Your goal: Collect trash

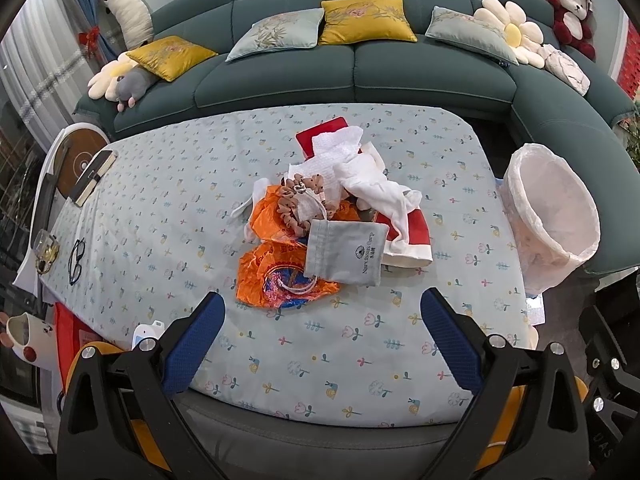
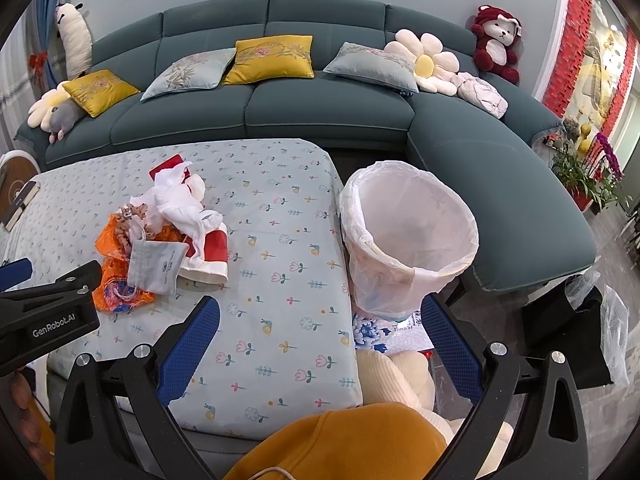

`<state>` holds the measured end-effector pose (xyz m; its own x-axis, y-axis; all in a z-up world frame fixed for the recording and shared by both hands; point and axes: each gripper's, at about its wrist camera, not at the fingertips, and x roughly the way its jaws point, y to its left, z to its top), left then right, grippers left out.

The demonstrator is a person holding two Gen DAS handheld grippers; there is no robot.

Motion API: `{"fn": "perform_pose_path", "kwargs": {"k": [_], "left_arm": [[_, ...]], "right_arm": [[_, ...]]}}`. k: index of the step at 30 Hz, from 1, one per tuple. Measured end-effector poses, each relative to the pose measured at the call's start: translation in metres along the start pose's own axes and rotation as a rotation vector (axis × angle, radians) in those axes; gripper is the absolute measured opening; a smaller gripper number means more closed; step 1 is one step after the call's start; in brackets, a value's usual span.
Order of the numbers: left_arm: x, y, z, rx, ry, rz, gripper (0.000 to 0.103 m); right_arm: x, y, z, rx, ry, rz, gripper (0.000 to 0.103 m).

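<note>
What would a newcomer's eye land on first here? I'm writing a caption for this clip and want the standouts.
First the heap of trash in the middle of the flowered table, with its orange plastic bag and grey pouch nearest the camera. Next the white-lined bin, empty, at the table's right edge. Behind stands a teal sofa with yellow cushions; both grippers wait with jaws open.

1. Yellow cushions: two, one (image 1: 170, 56) at upper left and one (image 1: 366, 20) at upper centre.
2. Pale blue cushions: two, (image 1: 276, 36) and (image 1: 468, 32).
3. Flower-shaped pillows: two, (image 1: 106, 78) and (image 1: 512, 30).
4. Lined bins: one (image 1: 552, 216), right edge.
5. Grey drawstring pouches: one (image 1: 344, 254), centre.
6. Eyeglasses: one pair (image 1: 76, 260), left.
7. Red plush bears: one (image 1: 570, 14), upper right.
</note>
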<state>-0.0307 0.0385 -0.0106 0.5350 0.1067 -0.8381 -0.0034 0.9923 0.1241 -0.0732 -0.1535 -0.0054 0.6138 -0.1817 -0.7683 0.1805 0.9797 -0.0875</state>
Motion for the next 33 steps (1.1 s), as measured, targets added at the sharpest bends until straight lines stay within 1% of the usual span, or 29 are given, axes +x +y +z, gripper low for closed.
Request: {"fn": "perform_pose_path", "kwargs": {"k": [13,33], "left_arm": [[0.007,-0.007,0.006,0.014,0.003,-0.004,0.093],[0.015,-0.012,0.009,0.032,0.006,-0.037,0.093]], "right_arm": [[0.004,-0.002,0.003,0.011,0.002,-0.008,0.096],[0.013,-0.002,0.007,0.024,0.003,-0.025,0.096]]}}
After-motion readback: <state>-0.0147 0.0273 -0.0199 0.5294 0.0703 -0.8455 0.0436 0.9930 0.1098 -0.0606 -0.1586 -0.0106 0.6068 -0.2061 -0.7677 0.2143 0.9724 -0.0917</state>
